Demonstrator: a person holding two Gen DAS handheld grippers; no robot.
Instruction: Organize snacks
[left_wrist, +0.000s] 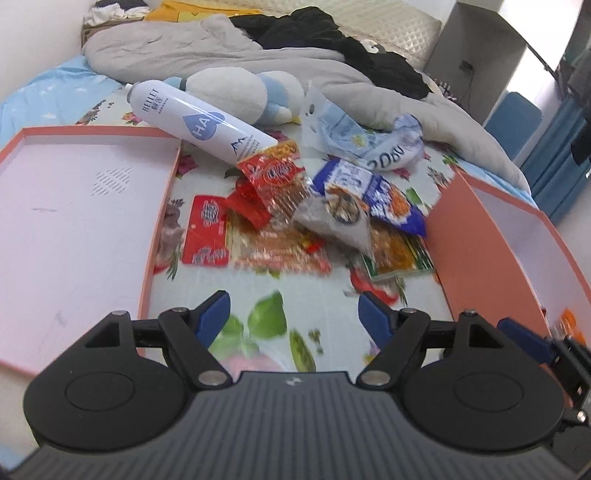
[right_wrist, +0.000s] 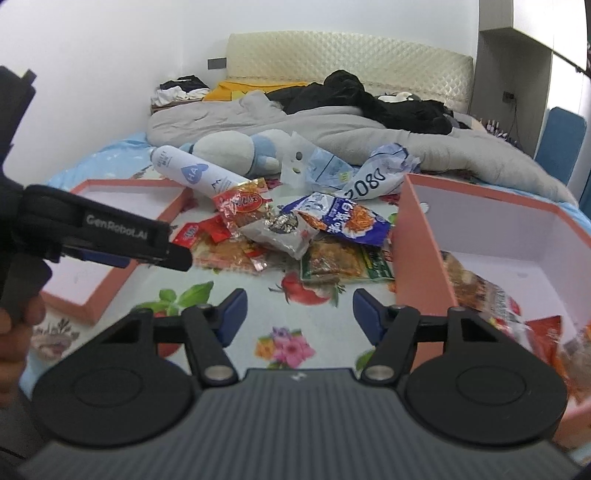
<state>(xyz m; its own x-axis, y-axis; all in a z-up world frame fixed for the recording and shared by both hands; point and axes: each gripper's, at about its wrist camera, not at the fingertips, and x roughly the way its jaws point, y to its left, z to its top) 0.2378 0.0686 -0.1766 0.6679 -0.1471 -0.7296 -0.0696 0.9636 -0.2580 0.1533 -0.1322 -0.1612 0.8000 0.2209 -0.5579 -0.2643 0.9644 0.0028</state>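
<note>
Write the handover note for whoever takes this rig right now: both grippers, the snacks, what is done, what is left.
Left gripper: open, nothing between its fingers.
Right gripper: open, also holding nothing.
Snack pile: loose on the floral bedsheet, between the shallow pink lid and the deep pink box.
Done: a few packets already lie in the deep box.
Left: the pile, including the blue packet and the grey packet. The white spray can leans on the lid's corner.
</note>
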